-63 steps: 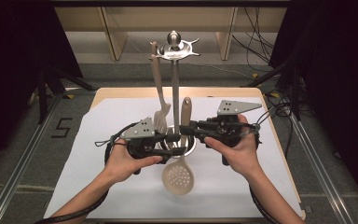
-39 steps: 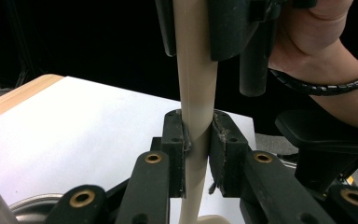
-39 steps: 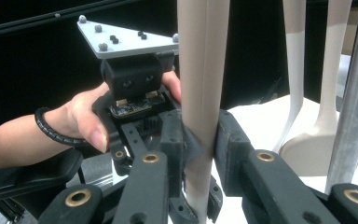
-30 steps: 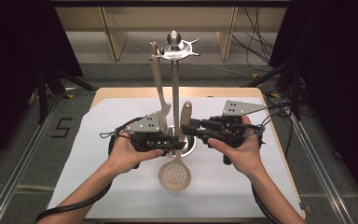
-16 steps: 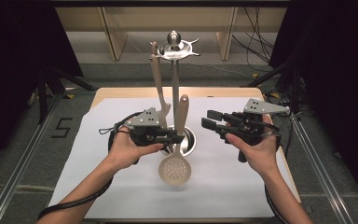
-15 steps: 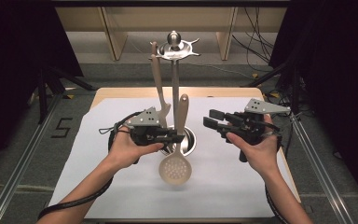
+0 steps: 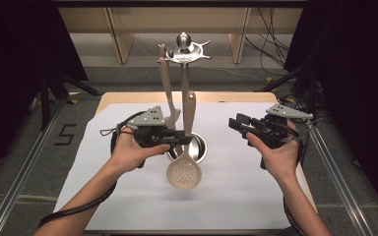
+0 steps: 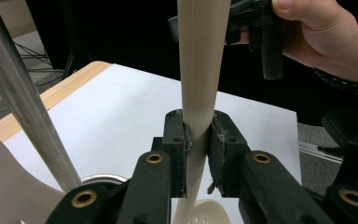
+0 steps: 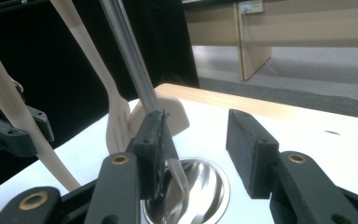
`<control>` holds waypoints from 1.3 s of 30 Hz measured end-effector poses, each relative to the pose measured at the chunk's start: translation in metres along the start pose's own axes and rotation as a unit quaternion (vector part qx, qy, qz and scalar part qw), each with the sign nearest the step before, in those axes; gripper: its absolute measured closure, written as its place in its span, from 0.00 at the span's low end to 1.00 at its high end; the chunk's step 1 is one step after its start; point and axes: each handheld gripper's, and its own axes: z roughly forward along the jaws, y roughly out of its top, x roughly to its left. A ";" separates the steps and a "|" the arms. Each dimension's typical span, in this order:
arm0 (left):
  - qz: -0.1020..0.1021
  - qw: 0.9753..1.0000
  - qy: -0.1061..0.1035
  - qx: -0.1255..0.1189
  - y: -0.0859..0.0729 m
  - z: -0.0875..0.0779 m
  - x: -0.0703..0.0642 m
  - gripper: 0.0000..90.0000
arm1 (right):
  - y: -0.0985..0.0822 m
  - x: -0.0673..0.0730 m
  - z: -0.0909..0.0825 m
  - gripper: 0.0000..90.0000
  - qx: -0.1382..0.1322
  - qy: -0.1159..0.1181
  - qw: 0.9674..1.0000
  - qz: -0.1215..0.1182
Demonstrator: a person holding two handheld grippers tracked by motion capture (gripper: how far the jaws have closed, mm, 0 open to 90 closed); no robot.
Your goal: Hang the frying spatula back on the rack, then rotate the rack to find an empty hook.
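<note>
The left gripper (image 7: 179, 139) pinches the skimmer (image 7: 183, 172) by its handle (bowl hanging low over the table (image 7: 236, 196)), just in front of the rack (image 7: 183, 73). The right gripper (image 7: 236, 124), its jaws just opened and spread with nothing between them, hovers well apart.

Utensil stand (image 7: 184, 78) rose at mid-table, its pole and hanging spatula (image 7: 168, 93) blocking passage behind the held skimmer (image 7: 184, 152). White sheet (image 7: 256, 191) lay open to the right and front; the right gripper (image 7: 235, 124) occupied the right side.
</note>
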 end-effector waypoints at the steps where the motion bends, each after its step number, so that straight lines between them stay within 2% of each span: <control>1: 0.000 1.000 0.001 0.001 0.000 -0.001 0.000 0.86 | 0.000 0.000 0.000 0.65 0.001 -0.001 1.000 0.002; 3: -0.005 1.000 0.000 -0.001 0.001 -0.001 0.001 0.86 | 0.000 0.001 -0.001 0.65 0.005 -0.002 1.000 0.011; 4: -0.005 1.000 -0.001 -0.001 0.002 -0.001 0.001 0.86 | 0.000 -0.001 -0.001 0.65 0.009 -0.003 1.000 0.005; 5: -0.006 1.000 -0.002 -0.003 0.003 -0.001 0.002 0.86 | -0.001 -0.004 0.000 0.65 0.000 -0.003 1.000 -0.007; 7: -0.007 1.000 -0.004 -0.005 0.005 -0.001 0.002 0.86 | -0.001 -0.004 0.000 0.65 0.009 -0.005 1.000 0.000; 9: -0.005 1.000 -0.003 -0.005 0.007 -0.001 0.003 0.86 | -0.002 -0.006 0.001 0.65 0.007 -0.006 1.000 0.004; 10: -0.006 1.000 -0.002 -0.004 0.008 -0.001 0.003 0.86 | -0.003 -0.005 0.000 0.65 0.013 -0.009 1.000 0.016; 12: -0.004 1.000 -0.002 -0.004 0.009 -0.001 0.004 0.86 | -0.003 -0.008 0.001 0.65 0.006 -0.007 1.000 0.011; 14: -0.005 1.000 -0.004 -0.006 0.010 -0.001 0.005 0.86 | -0.004 -0.009 0.001 0.65 0.014 -0.011 1.000 0.006; 15: -0.006 1.000 -0.004 -0.007 0.011 -0.001 0.005 0.86 | -0.005 -0.006 0.000 0.65 0.015 -0.010 1.000 0.025; 17: -0.004 1.000 -0.003 -0.007 0.013 -0.002 0.005 0.86 | -0.006 -0.010 -0.001 0.65 0.019 -0.015 1.000 0.002; 18: -0.006 1.000 -0.005 -0.010 0.014 -0.002 0.006 0.86 | -0.007 -0.008 -0.001 0.65 0.020 -0.015 1.000 0.019; 20: -0.006 1.000 -0.004 -0.009 0.016 -0.003 0.007 0.86 | -0.007 -0.010 -0.001 0.65 0.013 -0.016 1.000 0.015; 23: -0.004 1.000 -0.001 -0.008 0.019 -0.005 0.007 0.86 | -0.005 -0.010 -0.002 0.65 0.019 -0.020 1.000 0.013; 24: -0.003 1.000 -0.001 -0.010 0.020 -0.005 0.007 0.86 | -0.006 -0.009 -0.001 0.65 0.011 -0.016 1.000 0.016; 25: -0.004 1.000 -0.001 -0.010 0.021 -0.005 0.007 0.86 | -0.005 -0.008 -0.001 0.65 0.015 -0.014 1.000 0.017; 26: -0.004 1.000 -0.001 -0.009 0.021 -0.006 0.008 0.86 | -0.004 -0.008 -0.001 0.65 0.016 -0.019 1.000 0.006; 27: -0.005 1.000 0.000 -0.009 0.022 -0.006 0.008 0.86 | -0.004 -0.006 -0.001 0.65 0.017 -0.017 1.000 0.017; 28: -0.002 1.000 0.000 -0.009 0.023 -0.006 0.008 0.86 | -0.003 -0.006 -0.001 0.65 0.018 -0.012 1.000 0.009; 29: -0.003 1.000 0.000 -0.009 0.024 -0.006 0.009 0.86 | -0.003 -0.005 -0.002 0.65 0.021 -0.015 1.000 0.012; 32: -0.007 1.000 0.000 -0.014 0.025 -0.006 0.009 0.86 | -0.004 -0.008 0.000 0.65 0.015 -0.014 1.000 0.005; 33: -0.008 1.000 0.000 -0.015 0.025 -0.006 0.009 0.86 | -0.004 -0.009 0.000 0.65 0.017 -0.010 1.000 0.010; 34: -0.009 1.000 0.000 -0.016 0.026 -0.006 0.009 0.86 | -0.004 -0.010 0.000 0.65 0.025 -0.018 1.000 0.003; 35: -0.009 1.000 -0.001 -0.016 0.026 -0.006 0.009 0.86 | -0.005 -0.011 0.001 0.65 0.017 -0.011 1.000 0.012; 36: -0.008 1.000 0.000 -0.016 0.026 -0.006 0.010 0.86 | -0.006 -0.011 0.000 0.65 0.023 -0.017 0.999 0.017; 39: -0.006 1.000 0.000 -0.018 0.027 -0.005 0.012 0.86 | -0.008 -0.015 0.000 0.65 0.032 -0.018 0.999 0.015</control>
